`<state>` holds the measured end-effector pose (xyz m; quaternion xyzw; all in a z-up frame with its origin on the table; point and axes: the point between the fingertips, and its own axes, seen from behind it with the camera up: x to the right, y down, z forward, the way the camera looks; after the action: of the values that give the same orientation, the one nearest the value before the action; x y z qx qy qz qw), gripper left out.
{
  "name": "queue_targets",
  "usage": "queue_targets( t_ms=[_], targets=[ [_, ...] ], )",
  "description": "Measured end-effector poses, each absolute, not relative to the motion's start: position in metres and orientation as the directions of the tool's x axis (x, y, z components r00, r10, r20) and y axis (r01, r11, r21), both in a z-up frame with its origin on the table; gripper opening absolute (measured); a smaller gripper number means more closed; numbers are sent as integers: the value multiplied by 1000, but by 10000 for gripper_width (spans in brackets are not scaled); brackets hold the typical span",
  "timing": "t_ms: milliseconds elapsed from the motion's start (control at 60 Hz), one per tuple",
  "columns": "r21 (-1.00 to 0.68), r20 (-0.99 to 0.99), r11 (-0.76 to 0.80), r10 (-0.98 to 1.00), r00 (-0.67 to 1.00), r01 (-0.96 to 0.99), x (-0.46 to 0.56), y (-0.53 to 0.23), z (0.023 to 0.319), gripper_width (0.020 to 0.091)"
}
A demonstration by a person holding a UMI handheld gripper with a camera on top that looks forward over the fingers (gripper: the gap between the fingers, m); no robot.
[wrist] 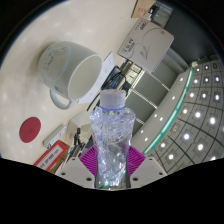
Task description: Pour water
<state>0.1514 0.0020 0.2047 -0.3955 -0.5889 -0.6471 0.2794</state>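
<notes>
A clear ribbed plastic water bottle stands between my fingers, its open neck pointing away from me. My gripper is shut on the bottle, the magenta pads pressing its sides. Beyond the bottle to the left, a white mug with a handle rests on the pale table, its mouth turned toward the bottle. The bottle's neck is just right of the mug's rim and apart from it.
A white box lies beyond the bottle to the right. A red round object and a red-and-white packet sit at the left near the fingers. A grey perforated surface spreads at the right.
</notes>
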Motion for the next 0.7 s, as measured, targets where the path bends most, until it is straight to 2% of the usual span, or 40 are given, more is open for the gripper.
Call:
queue_targets(
  t_ms=[150,300,367,517,700],
  targets=[
    [550,835,-144,125,-536,823,149,1,200,348],
    [434,899,-170,139,-414,885,153,-4,205,351],
    [301,950,-207,153,-273,931,159,-9,211,349],
    [-129,980,-286,112,167,949,170,-26,235,347],
    [-630,743,-303,34,669,715,183,-40,261,350]
  ],
)
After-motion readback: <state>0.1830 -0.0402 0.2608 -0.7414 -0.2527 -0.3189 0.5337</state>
